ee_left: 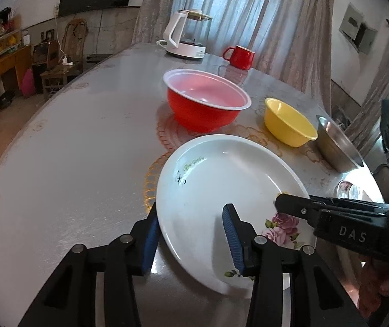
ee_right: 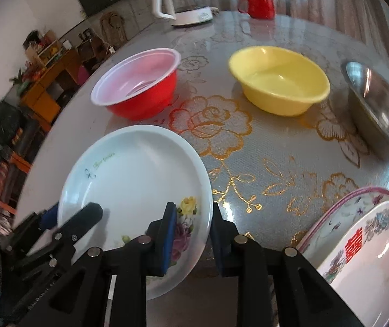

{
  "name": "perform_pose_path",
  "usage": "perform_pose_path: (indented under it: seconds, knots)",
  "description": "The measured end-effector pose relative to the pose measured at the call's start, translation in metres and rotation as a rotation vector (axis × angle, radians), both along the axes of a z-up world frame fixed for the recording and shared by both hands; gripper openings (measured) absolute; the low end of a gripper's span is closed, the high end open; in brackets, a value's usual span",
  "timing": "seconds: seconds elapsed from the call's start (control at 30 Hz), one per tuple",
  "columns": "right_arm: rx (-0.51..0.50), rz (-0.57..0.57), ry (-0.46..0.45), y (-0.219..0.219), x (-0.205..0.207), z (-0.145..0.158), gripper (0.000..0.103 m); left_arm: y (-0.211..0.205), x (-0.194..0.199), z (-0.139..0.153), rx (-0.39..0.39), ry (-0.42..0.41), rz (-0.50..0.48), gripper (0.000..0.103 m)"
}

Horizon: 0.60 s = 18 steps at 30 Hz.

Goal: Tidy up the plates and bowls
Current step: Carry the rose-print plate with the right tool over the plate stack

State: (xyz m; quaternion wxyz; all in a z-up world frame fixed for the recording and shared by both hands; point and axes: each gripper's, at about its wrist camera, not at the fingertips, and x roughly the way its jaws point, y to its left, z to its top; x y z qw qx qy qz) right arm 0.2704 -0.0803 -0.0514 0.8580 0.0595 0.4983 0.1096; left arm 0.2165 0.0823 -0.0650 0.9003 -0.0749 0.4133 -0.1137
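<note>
A white plate with rose prints (ee_left: 221, 179) (ee_right: 137, 179) lies near the table's front edge. My left gripper (ee_left: 191, 237) is open and straddles the plate's left rim, one finger over the plate and one outside it. My right gripper (ee_right: 191, 237) is open and straddles the plate's right rim; it also shows in the left wrist view (ee_left: 292, 204). A red bowl (ee_left: 205, 100) (ee_right: 140, 84), a yellow bowl (ee_left: 289, 122) (ee_right: 278, 79) and a steel bowl (ee_left: 336, 144) (ee_right: 376, 109) stand behind the plate. Two patterned plates (ee_right: 357, 239) are stacked at the right.
A white kettle (ee_left: 186, 32) (ee_right: 180, 2) and a red mug (ee_left: 240, 57) (ee_right: 258, 5) stand at the table's far side. The table (ee_left: 72, 150) has a glossy flowered cover. Chairs and a wooden cabinet stand beyond it on the left.
</note>
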Motion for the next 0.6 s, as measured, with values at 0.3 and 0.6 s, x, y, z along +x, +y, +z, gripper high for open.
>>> perform_pose_path:
  seconds: [0.3,0.6]
  knots:
    - [0.13,0.01,-0.057,0.01,-0.026,-0.009,0.027,0.029,-0.022,-0.001,-0.01,0.003,0.008,0.034]
    - [0.122,-0.002,-0.105,0.008,-0.044,-0.009,0.014,0.015,-0.026,0.001,0.051,-0.019,-0.016,0.047]
